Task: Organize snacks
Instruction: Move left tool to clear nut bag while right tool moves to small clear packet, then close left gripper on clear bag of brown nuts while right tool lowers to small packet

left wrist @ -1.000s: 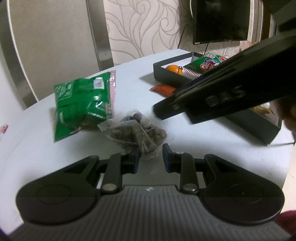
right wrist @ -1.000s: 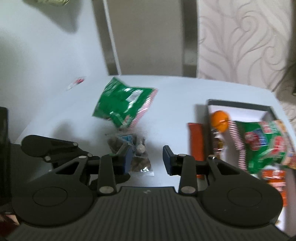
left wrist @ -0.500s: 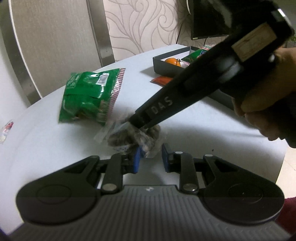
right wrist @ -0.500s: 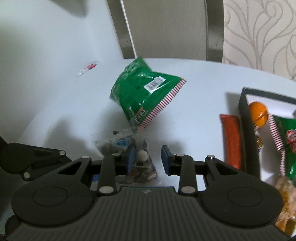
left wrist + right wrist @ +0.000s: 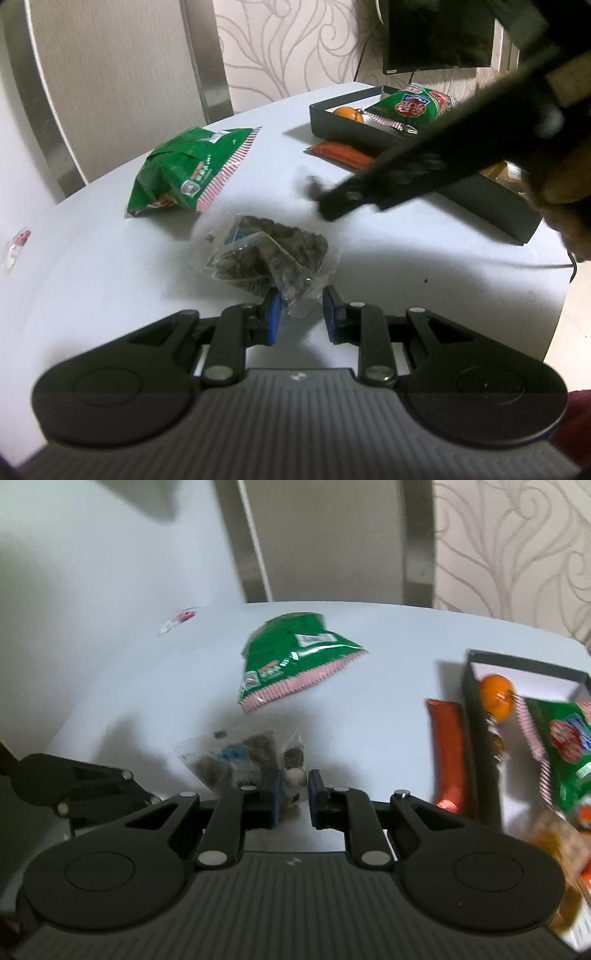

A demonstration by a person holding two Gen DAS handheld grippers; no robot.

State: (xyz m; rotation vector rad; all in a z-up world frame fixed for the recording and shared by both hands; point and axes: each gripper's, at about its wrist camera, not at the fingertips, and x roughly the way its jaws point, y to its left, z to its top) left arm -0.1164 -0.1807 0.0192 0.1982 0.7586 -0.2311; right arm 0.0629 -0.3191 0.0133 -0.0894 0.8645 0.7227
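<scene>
Left wrist view: left gripper [image 5: 300,311] parted, straddling the near edge of a clear plastic packet of brown nuts [image 5: 264,254] lying on the white table [image 5: 424,273].

Right wrist view: right gripper [image 5: 293,800] narrowed around a corner of that packet [image 5: 243,764]; whether clamped cannot be told; beyond, a green crinkled snack bag [image 5: 291,653]; right, a dark open box [image 5: 480,716].

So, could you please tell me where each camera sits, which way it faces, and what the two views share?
Left wrist: on the left gripper, looking along its fingers across the table toward the box; the right gripper and hand cross it.
Right wrist: on the right gripper, facing the wall; the left gripper shows low left.
Shared: clear nut bag, green bag, orange packet.
</scene>
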